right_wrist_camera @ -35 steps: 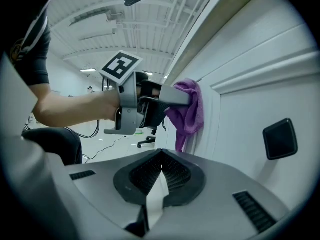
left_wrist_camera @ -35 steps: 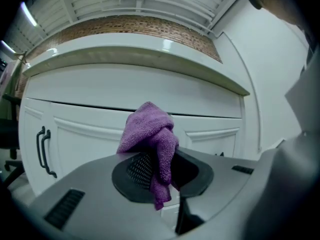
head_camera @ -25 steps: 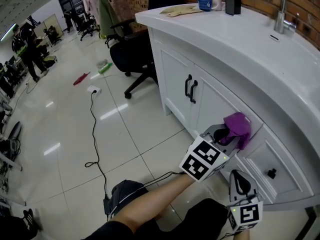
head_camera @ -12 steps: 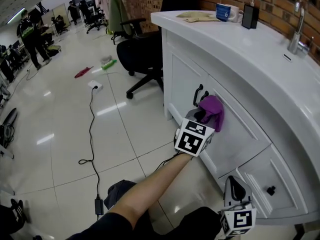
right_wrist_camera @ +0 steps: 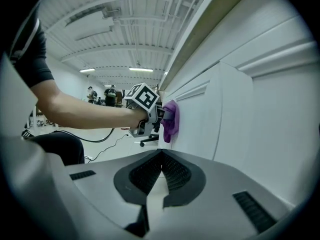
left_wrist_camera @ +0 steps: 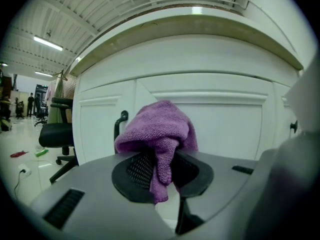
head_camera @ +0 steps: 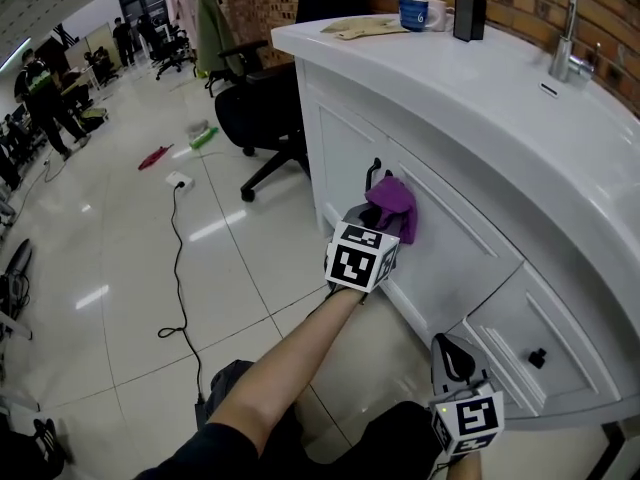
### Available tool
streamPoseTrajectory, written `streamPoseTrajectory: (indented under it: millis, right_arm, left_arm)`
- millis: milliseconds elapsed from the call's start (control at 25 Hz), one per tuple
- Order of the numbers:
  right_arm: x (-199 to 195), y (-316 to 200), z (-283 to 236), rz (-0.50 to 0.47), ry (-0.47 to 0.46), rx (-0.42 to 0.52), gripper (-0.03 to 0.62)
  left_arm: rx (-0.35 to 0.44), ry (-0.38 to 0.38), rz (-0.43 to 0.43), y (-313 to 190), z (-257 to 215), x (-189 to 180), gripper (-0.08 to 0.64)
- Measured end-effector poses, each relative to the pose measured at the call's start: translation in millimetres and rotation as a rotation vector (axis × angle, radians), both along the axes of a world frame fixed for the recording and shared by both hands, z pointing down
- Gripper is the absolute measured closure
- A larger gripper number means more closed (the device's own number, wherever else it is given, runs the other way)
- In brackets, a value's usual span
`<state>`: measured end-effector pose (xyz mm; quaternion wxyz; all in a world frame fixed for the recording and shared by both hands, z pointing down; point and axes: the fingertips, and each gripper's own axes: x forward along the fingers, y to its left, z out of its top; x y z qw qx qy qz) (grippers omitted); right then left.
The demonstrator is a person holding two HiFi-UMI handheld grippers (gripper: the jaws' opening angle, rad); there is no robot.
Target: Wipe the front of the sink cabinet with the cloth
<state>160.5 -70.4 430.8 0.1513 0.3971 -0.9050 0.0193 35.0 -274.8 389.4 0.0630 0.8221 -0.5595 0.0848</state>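
My left gripper (head_camera: 378,218) is shut on a purple cloth (head_camera: 393,204), pressing it against the white cabinet door (head_camera: 450,238) just right of the black door handles (head_camera: 373,175). In the left gripper view the cloth (left_wrist_camera: 156,134) bunches over the jaws, with a handle (left_wrist_camera: 119,125) to its left. My right gripper (head_camera: 455,360) hangs low near the drawer front (head_camera: 545,338), jaws shut and empty. The right gripper view looks along the cabinet front (right_wrist_camera: 240,109) to the cloth (right_wrist_camera: 170,119) and the left gripper (right_wrist_camera: 150,114).
A black office chair (head_camera: 255,118) stands left of the cabinet. A cable (head_camera: 180,268) and socket lie on the tiled floor. On the counter sit a blue mug (head_camera: 412,10), a dark dispenser (head_camera: 467,13), a beige cloth (head_camera: 360,26) and a tap (head_camera: 564,28). A black drawer knob (head_camera: 537,358) sticks out.
My left gripper has carried the cloth leftward along the cabinet front, from near the drawer to the door beside the handles. The right gripper has stayed low.
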Motion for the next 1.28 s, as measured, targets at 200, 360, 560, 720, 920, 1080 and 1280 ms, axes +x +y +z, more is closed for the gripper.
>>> streamPoseTrajectory:
  millis: [200, 360, 560, 720, 920, 1080, 1280]
  right_arm:
    - [14.5, 9.6, 6.3, 0.012, 0.011, -0.016, 0.592]
    - [30.1, 12.8, 16.3, 0.043, -0.030, -0.040, 0.592]
    - [37.9, 15.5, 32.5, 0.067, -0.074, -0.049, 0.592]
    - [43.5, 17.2, 42.0, 0.079, -0.078, -0.069, 0.592]
    - [47.0, 13.5, 49.6, 0.095, -0.077, -0.077, 0.592]
    - [49.0, 11.2, 56.3, 0.110, -0.067, -0.084, 0.592]
    - [44.7, 6.6, 60.1, 0.126, -0.046, -0.092, 0.592]
  left_arm:
    - [-0.015, 0.002, 0.117, 32.8, 9.0, 56.1, 0.489]
    - [-0.040, -0.001, 0.250, 65.1, 14.4, 102.3, 0.489]
    - [-0.044, -0.008, 0.352, 99.4, 22.2, 144.8, 0.491]
    - [-0.042, -0.009, 0.394, 120.7, 26.5, 161.5, 0.491]
    - [-0.034, 0.017, 0.402, 129.3, 37.2, 174.0, 0.490]
    - [-0.094, 0.054, 0.313, 103.7, 65.2, 145.4, 0.491]
    - [-0.101, 0.002, 0.306, 77.7, 76.4, 122.1, 0.489]
